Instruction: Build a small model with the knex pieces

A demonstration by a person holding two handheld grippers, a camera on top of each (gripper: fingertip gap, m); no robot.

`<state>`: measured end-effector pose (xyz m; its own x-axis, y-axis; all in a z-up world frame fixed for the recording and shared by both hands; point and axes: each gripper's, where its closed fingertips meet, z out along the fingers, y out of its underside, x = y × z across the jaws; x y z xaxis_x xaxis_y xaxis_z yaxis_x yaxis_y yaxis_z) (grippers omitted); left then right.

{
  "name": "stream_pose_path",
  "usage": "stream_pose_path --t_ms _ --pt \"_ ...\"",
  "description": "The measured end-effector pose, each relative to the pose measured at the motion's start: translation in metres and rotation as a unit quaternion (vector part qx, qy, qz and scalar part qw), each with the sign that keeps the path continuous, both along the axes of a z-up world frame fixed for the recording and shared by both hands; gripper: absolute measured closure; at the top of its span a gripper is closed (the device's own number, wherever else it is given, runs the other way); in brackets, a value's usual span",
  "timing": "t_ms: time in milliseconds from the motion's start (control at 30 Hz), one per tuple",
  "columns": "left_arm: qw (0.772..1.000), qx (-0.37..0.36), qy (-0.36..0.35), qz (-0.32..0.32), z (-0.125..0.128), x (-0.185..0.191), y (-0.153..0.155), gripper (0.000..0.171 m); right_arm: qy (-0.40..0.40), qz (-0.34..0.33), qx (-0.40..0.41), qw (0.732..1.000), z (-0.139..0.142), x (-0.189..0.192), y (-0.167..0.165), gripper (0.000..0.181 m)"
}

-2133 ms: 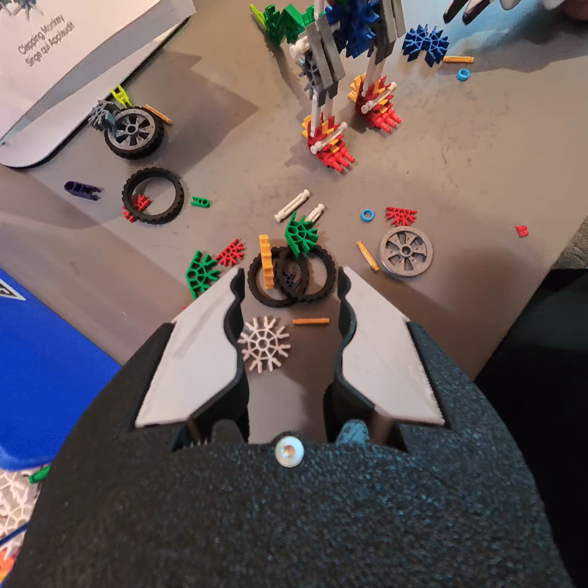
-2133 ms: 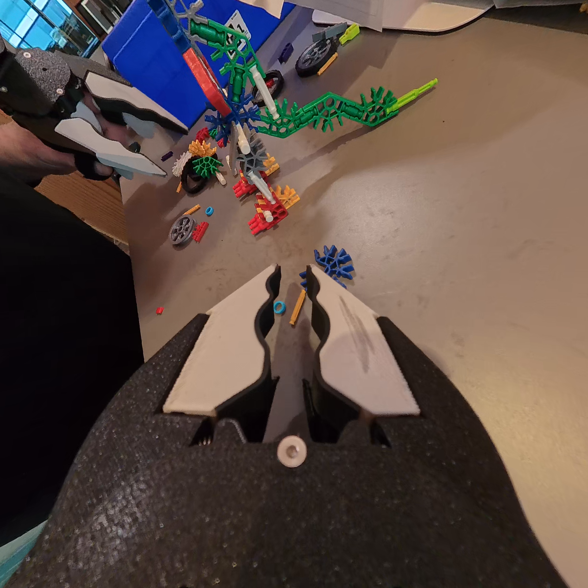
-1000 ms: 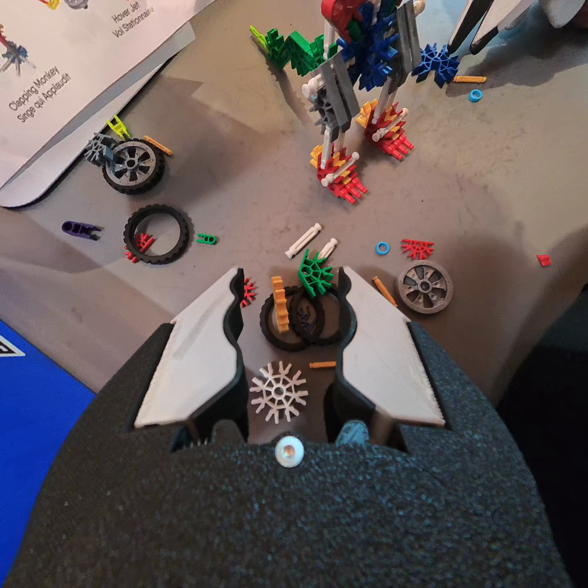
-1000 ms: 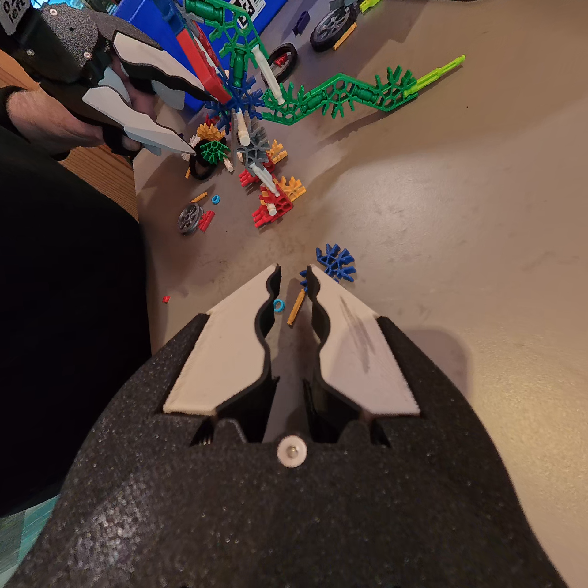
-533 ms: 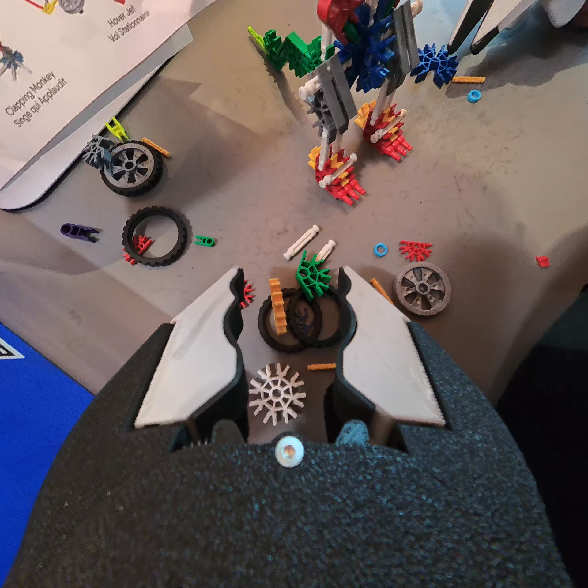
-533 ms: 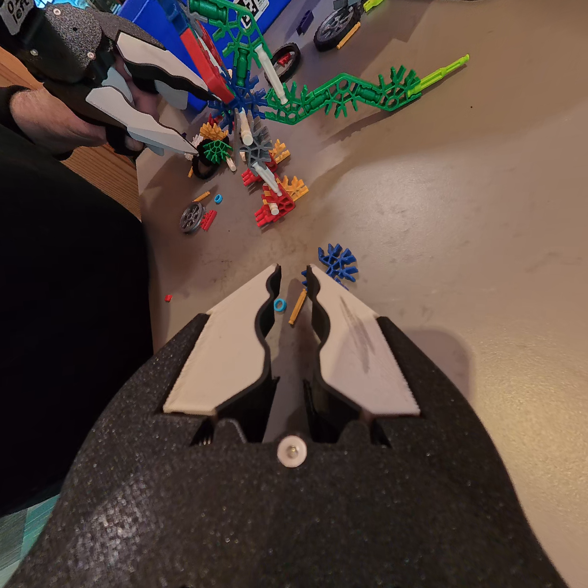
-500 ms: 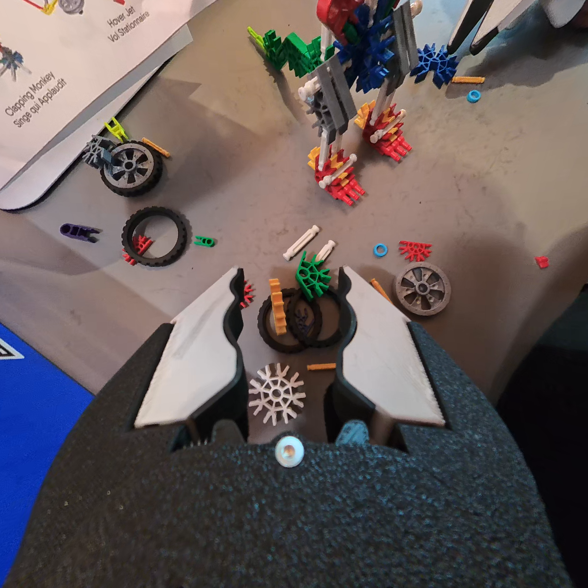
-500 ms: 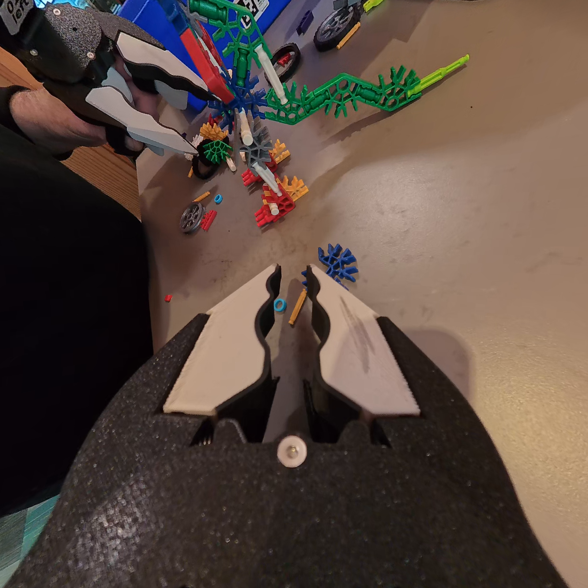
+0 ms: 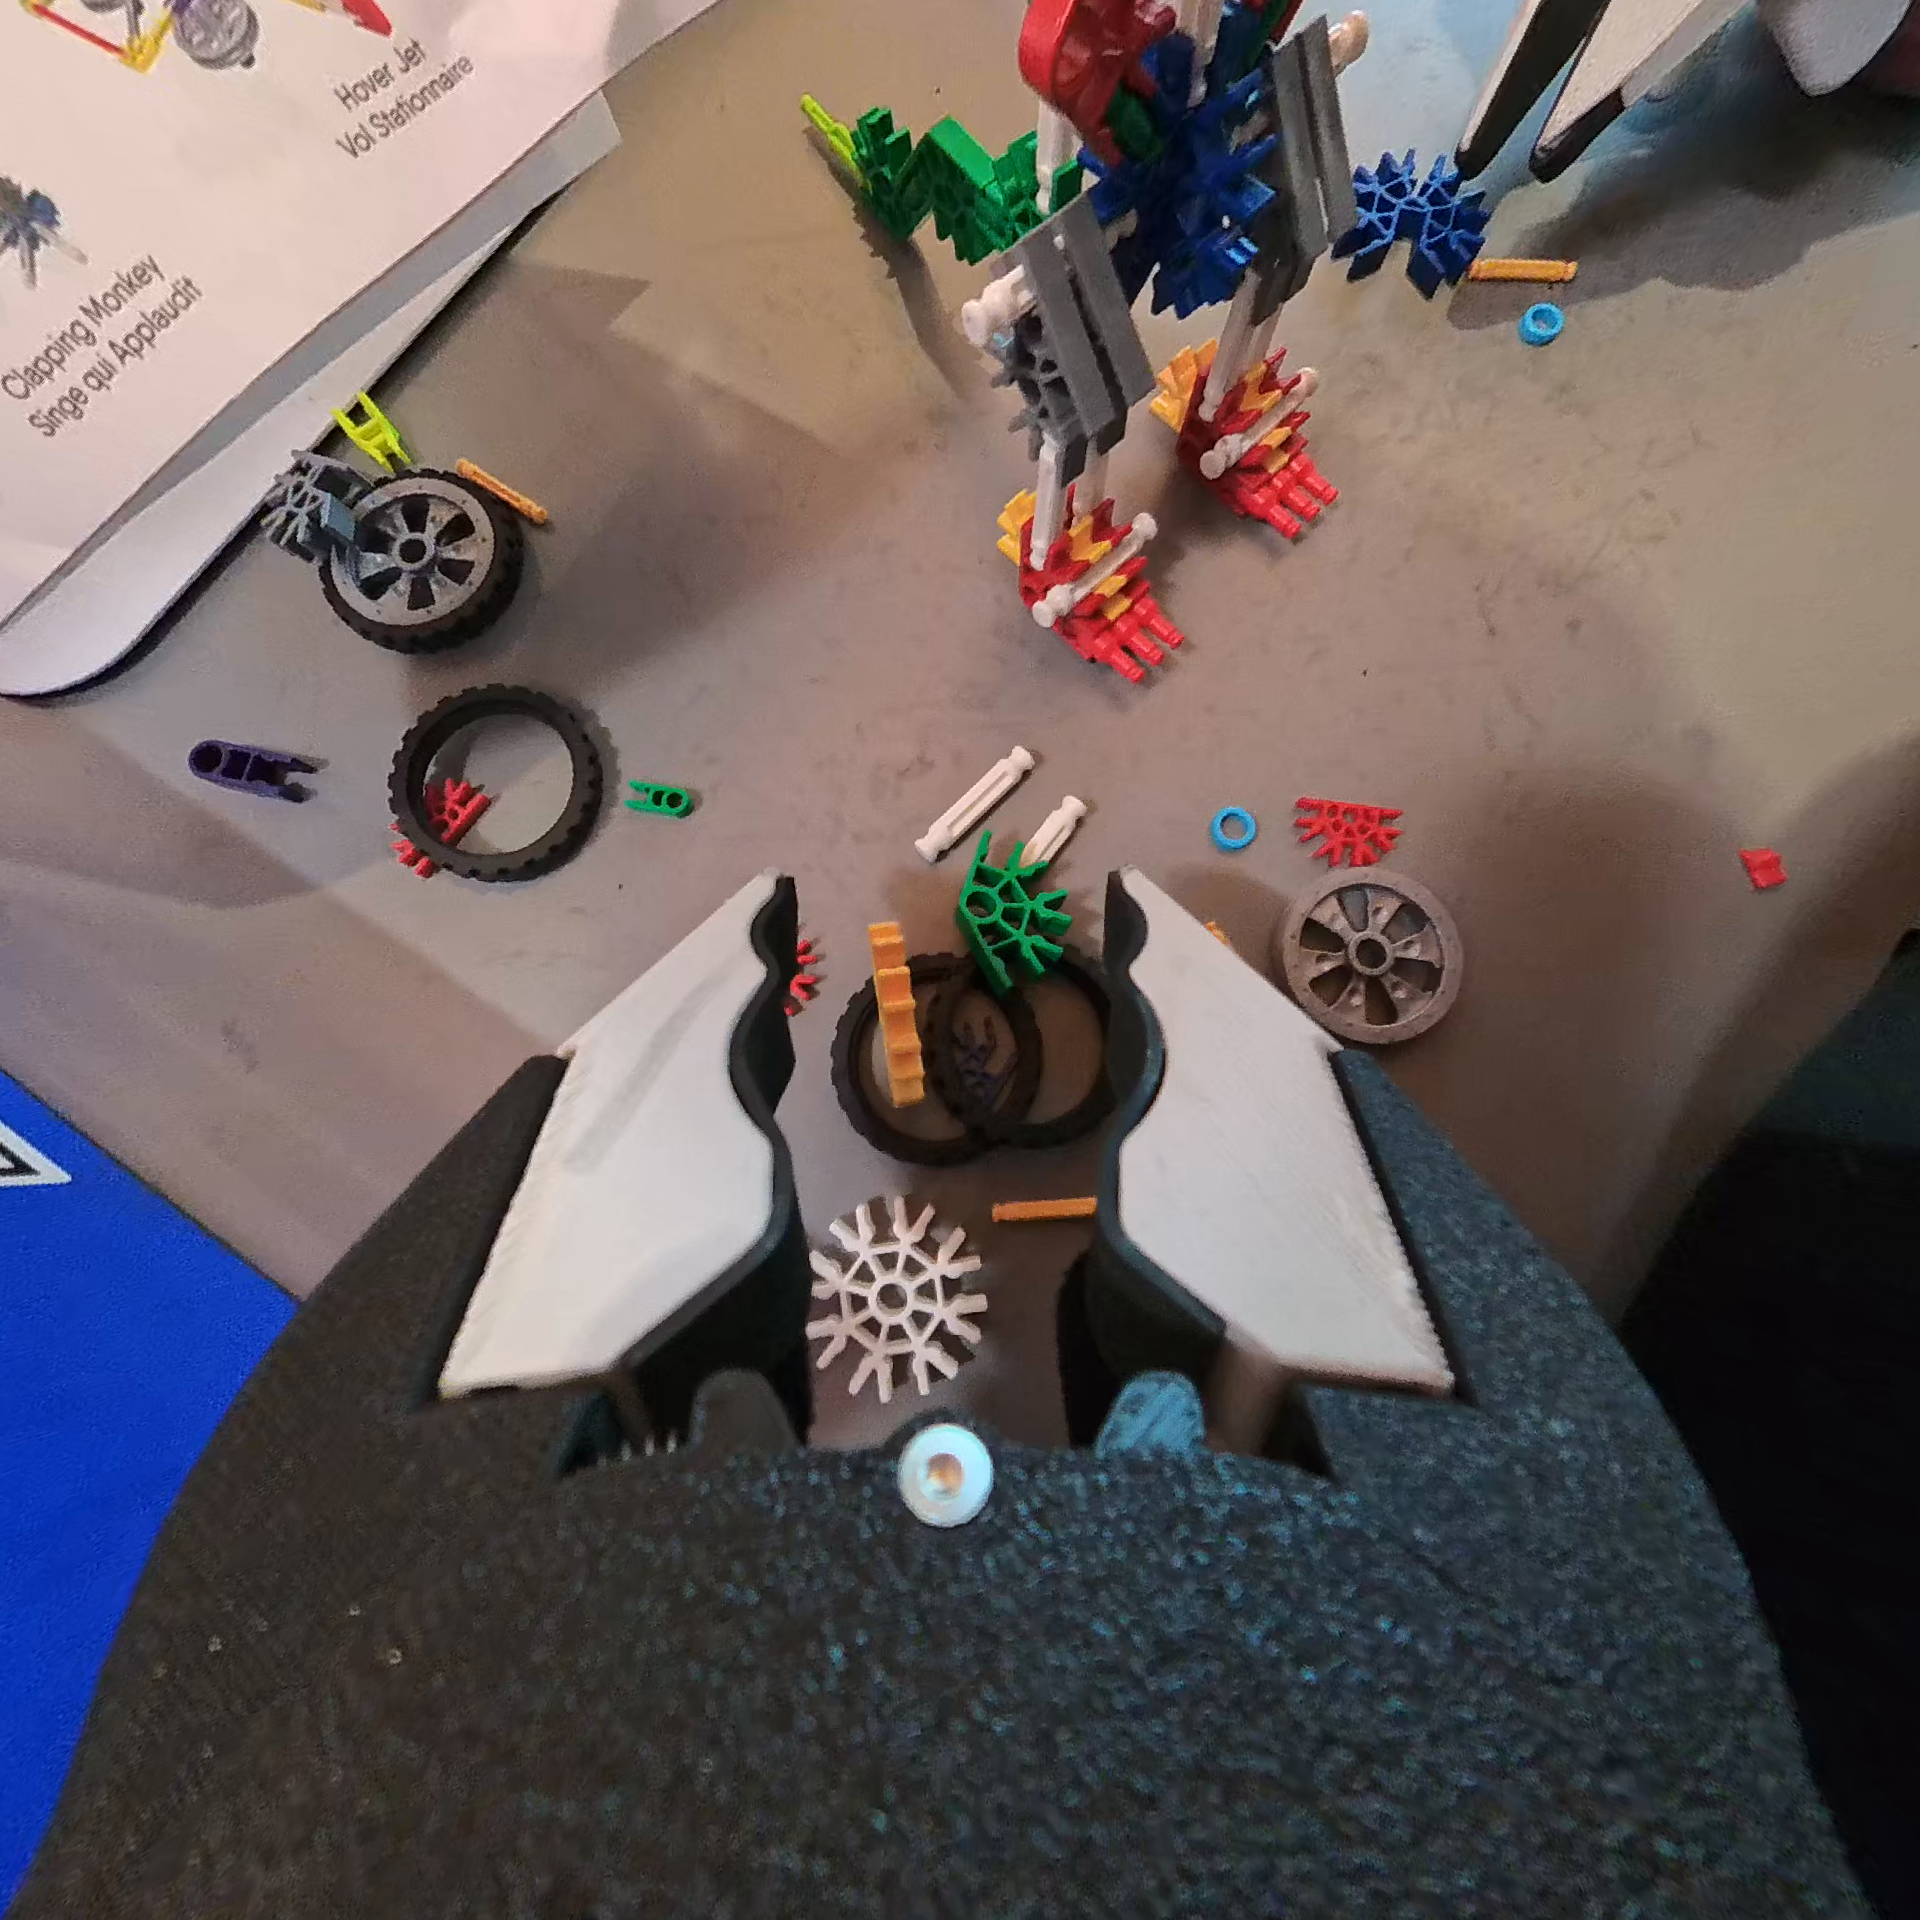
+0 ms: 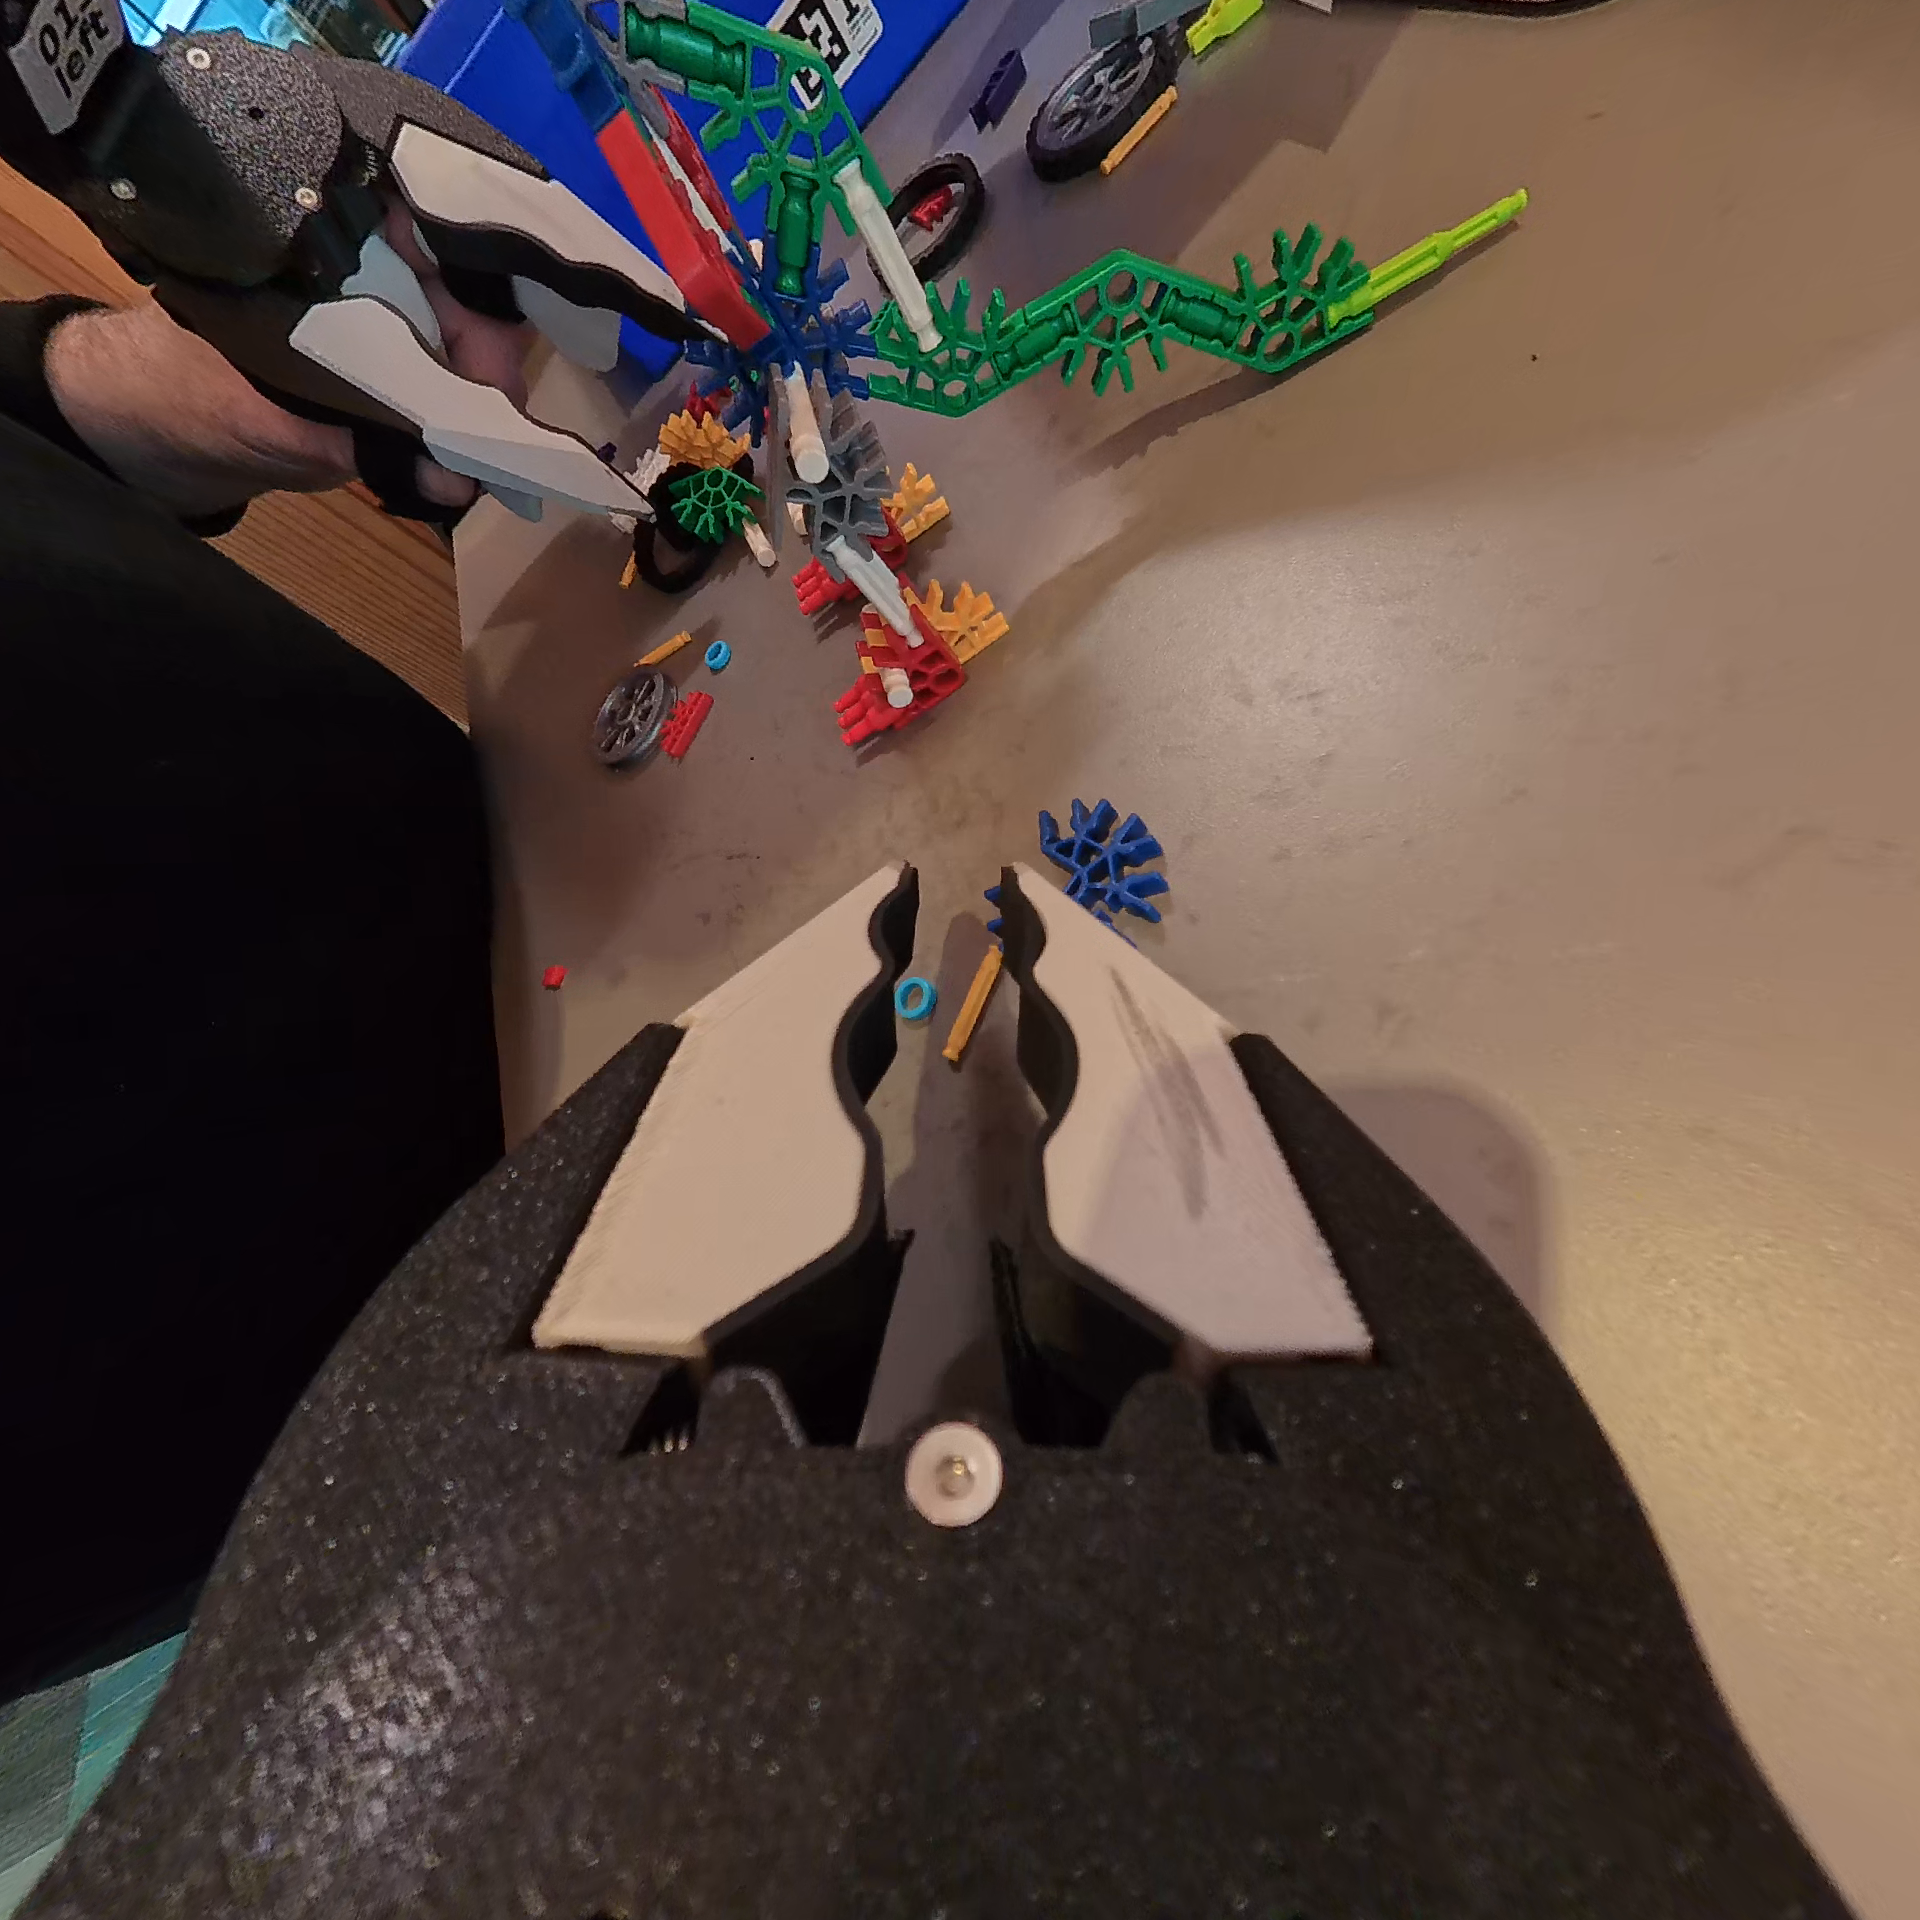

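At far left in our left wrist view a blue bin (image 9: 94, 1247) and a white booklet (image 9: 208, 208) edge the grey table (image 9: 727, 520). Next come a wheel (image 9: 421, 559), a purple clip (image 9: 249, 771) and a lone tyre (image 9: 499, 781) with a red piece inside it.

Our left gripper (image 9: 945, 894) hangs above the table with its jaws wide apart and nothing in them. Between them lie two overlapping tyres (image 9: 966, 1060) with an orange connector (image 9: 891, 1013) and a green connector (image 9: 1010, 914) leaning on them; nearer the camera sit a white snowflake connector (image 9: 896, 1297) and a short orange rod (image 9: 1042, 1208). Beyond stands a model (image 9: 1143, 312) on red and yellow feet, and to the right a grey hub (image 9: 1368, 956) lies flat.

Our right gripper (image 10: 956, 878) hovers low, its jaws a narrow gap apart and empty. A blue ring (image 10: 913, 1000) and an orange rod (image 10: 971, 1003) lie between them, and a blue connector (image 10: 1107, 857) sits just beside the right fingertip. Farther left in this view we see the other gripper over the tyres, by the model's long green arm (image 10: 1122, 322)
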<state>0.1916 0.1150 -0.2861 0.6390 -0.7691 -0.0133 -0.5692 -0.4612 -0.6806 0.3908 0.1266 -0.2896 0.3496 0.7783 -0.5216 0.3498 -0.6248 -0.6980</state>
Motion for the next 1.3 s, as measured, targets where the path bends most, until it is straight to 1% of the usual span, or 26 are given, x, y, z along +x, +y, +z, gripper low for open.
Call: stream_pose_path --t_ms 400,767,1300 --pt "1.0 0.007 -0.005 -0.003 0.005 0.003 -0.002 0.115 0.006 -0.007 -0.007 1.0 0.001 0.002 0.003 0.165" --pt "1.0 0.02 -0.008 -0.006 0.013 -0.005 -0.012 0.116 0.006 -0.013 -0.002 1.0 0.001 0.002 0.005 0.165" --pt "0.999 0.024 -0.023 0.018 0.015 -0.044 -0.037 0.117 -0.006 -0.023 -0.006 1.0 -0.002 0.002 0.008 0.165"
